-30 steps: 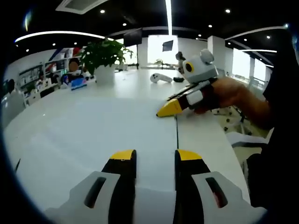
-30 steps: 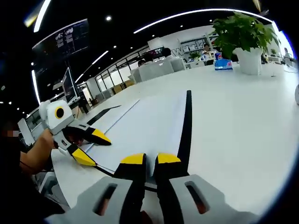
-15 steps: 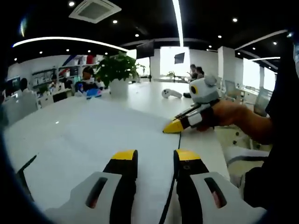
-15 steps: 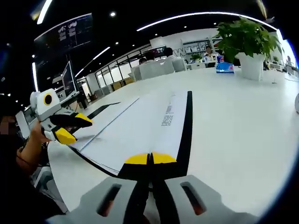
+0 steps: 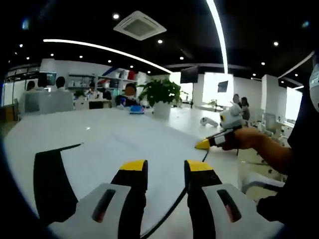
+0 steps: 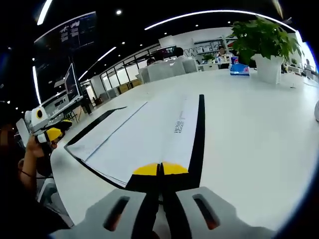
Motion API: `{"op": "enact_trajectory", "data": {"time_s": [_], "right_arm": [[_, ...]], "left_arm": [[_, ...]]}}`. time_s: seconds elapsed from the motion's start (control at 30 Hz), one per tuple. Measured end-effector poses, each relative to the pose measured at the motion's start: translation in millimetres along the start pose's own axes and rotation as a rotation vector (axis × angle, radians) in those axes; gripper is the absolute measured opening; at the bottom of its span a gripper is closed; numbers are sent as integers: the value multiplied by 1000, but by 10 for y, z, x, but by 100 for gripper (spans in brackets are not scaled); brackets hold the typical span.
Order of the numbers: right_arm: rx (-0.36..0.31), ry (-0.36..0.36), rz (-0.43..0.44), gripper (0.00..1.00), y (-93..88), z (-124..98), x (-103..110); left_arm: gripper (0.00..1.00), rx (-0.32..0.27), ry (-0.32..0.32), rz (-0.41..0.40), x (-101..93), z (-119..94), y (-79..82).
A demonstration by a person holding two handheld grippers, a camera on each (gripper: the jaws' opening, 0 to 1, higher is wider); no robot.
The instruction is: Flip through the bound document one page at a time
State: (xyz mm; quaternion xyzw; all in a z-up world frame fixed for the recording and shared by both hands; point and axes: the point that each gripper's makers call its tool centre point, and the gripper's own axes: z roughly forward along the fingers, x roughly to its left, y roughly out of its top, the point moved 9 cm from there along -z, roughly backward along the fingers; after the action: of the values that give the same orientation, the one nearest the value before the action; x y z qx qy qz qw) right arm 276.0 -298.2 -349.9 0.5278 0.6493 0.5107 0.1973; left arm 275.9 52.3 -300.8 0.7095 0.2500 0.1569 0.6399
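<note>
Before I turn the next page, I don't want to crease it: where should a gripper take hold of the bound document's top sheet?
Probably at the free outer edge of the bound document, opposite its black binding strip, coming in low along the white table. The sheet lies flat, so only the edge offers a lip.

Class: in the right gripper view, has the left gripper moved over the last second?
Yes. The left gripper has drawn back off the open document, past its black edge and the table rim.

bound document (image 6: 144, 139) | white pages, black binding | open flat on table
</note>
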Motion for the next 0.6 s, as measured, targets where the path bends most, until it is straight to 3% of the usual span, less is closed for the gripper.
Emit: {"op": "enact_trajectory", "data": {"time_s": [0.17,0.4,0.6], "right_arm": [[8,-3,24,2,9,-2,4],[22,-35,-5,2,43,-21,61],[-66,-36,30,2,137,-78,127]], "left_arm": [[32,11,27,-7,-72,-210,-85],[32,40,27,-3,-96,-395,-170],[32,33,57,-4,18,-544,-167]]}}
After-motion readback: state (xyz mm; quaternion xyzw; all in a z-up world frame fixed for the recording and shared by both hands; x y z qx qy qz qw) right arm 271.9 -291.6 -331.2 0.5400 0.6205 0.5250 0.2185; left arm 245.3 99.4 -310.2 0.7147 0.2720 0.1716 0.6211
